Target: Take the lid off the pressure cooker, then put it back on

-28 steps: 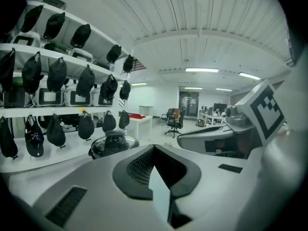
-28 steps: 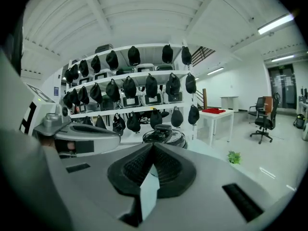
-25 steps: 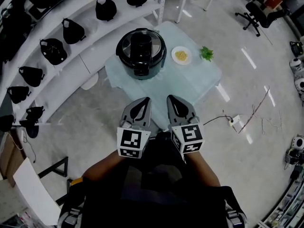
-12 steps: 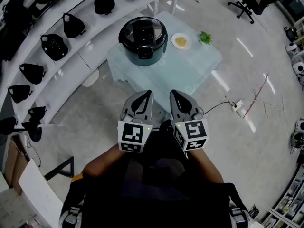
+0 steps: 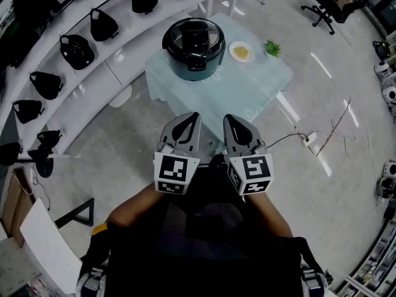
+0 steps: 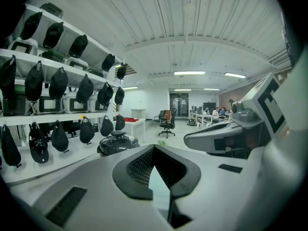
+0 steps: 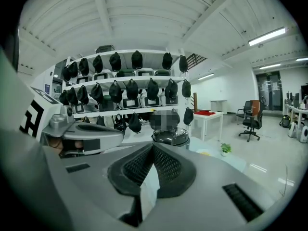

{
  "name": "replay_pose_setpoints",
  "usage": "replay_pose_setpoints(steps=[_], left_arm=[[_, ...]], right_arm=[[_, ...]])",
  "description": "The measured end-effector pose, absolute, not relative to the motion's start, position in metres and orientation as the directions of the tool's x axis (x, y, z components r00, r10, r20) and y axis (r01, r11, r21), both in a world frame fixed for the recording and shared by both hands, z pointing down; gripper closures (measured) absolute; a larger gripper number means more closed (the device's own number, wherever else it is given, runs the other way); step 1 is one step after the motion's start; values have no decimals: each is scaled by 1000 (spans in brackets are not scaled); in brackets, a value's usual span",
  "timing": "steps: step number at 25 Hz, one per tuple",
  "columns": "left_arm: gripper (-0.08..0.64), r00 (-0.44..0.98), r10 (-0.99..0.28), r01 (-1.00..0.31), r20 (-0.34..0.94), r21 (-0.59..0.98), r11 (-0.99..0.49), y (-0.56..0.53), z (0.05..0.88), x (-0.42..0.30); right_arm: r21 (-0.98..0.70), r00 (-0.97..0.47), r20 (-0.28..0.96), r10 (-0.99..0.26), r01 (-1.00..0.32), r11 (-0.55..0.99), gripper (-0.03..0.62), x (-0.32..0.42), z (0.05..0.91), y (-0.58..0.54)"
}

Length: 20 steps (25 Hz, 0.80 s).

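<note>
**Well short of the cooker, both grippers closed and empty**

Seen from the head camera, the left gripper (image 5: 193, 117) and the right gripper (image 5: 229, 119) are held side by side close to the person's body, above bare floor. The worktop (image 5: 241, 91) lies well ahead of them. Each gripper's own view shows its fingers (image 6: 138, 165) pressed together with nothing between them.

The cooker (image 5: 193, 48) stands at the far left of the cloth-covered worktop. Its lid (image 5: 193, 36) is on and looks seated, with a black handle block across the top. A plate (image 5: 241, 52) of something yellow lies just beside the cooker on the right, with a small plant (image 5: 271, 48) beyond it. Shelves (image 5: 127, 57) hung with black bags (image 5: 77, 51) curve along the left.

The job appears not to have begun, and the step in hand is the approach. To do it well, the fingers probably want spreading wide before they reach the handle, not once they are at it. One gripper should likely steady the cooker's body while the other takes the handle squarely. A lid of this kind usually turns to unlock before it lifts, and the cloth may let the pot slide. Coming in from the near or left side should keep the plate and plant clear.
</note>
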<state>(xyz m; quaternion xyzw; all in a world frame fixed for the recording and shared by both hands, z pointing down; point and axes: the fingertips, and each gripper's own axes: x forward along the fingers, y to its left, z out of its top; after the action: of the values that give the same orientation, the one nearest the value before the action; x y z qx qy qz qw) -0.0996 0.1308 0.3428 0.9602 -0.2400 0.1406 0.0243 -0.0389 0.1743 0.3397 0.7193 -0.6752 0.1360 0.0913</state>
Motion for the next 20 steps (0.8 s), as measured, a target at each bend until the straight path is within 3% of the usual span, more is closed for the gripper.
replay_pose_setpoints(steps=[20], left_arm=[[554,851,-441,-455,284,-19,-890,138,344,-94]], right_arm=[[-43,55,321,-945,-996,-73,574,-37,341,178]])
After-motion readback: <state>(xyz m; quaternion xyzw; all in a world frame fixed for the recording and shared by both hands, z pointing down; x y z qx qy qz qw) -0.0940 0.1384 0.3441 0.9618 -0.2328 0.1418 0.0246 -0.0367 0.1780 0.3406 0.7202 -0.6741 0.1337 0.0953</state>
